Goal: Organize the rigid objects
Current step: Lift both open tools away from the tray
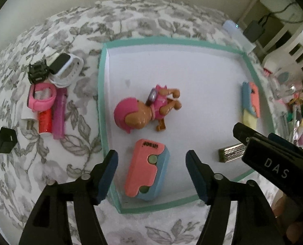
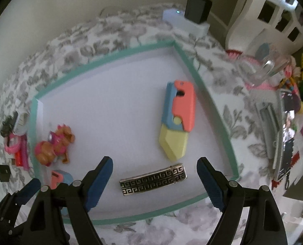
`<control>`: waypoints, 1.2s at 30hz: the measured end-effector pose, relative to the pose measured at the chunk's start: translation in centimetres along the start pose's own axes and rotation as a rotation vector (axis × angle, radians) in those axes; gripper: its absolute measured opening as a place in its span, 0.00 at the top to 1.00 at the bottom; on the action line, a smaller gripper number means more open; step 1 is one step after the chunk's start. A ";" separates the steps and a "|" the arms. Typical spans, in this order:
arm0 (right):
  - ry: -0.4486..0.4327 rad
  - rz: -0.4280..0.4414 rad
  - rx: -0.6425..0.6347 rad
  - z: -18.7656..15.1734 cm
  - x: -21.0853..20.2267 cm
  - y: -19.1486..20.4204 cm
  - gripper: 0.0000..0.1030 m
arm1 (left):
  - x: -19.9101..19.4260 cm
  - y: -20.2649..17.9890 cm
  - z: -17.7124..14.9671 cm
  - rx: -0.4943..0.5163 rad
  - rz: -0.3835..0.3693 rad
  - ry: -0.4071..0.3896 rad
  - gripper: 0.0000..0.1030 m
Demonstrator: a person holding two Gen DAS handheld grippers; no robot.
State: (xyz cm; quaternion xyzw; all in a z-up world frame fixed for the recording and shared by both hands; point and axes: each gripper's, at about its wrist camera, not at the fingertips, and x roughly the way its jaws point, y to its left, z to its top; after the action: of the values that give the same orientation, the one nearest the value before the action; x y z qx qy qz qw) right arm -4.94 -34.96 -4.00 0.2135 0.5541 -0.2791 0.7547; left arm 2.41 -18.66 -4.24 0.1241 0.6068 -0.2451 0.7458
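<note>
Hovering above a shallow white tray with a teal rim (image 1: 102, 94), the left gripper (image 1: 151, 175) has its blue-padded jaws spread apart, nothing pressed between them; a short pink-and-blue plastic block with round insets (image 1: 146, 169) lies on the tray floor below the gap, free of both pads. The right gripper (image 2: 154, 180) hangs likewise with its jaws wide, over a flat silver metal bar with a Greek-key pattern (image 2: 153, 180) resting near the tray's front edge. Farther in lies a coral, blue and pale-yellow plastic toy knife (image 2: 177, 120), close to the right wall. A brown toy puppy in a pink outfit and cap (image 1: 145, 110) lies on its side mid-tray. Outside the tray, on the grey-leaf floral bedspread (image 1: 74, 147), a cluster waits: a white smartwatch (image 1: 67, 69), a small black toy vehicle (image 1: 37, 71), a pink watch band (image 1: 41, 100), a red cylinder (image 1: 45, 122), a purple tube (image 1: 59, 116) and a black cube (image 1: 6, 143) set well apart to the left.
</note>
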 end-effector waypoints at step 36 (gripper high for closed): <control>-0.123 0.144 -0.161 -1.2 -3.6 9.0 0.00 | -7.5 22.7 -1.0 -0.592 0.085 -0.230 0.02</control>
State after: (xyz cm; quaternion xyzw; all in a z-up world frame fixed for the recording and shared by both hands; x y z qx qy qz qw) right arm -0.72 -26.78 -0.81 0.1739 0.5104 -0.1916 0.8201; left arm 12.21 2.68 0.18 -0.1016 0.5576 -0.0392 0.8229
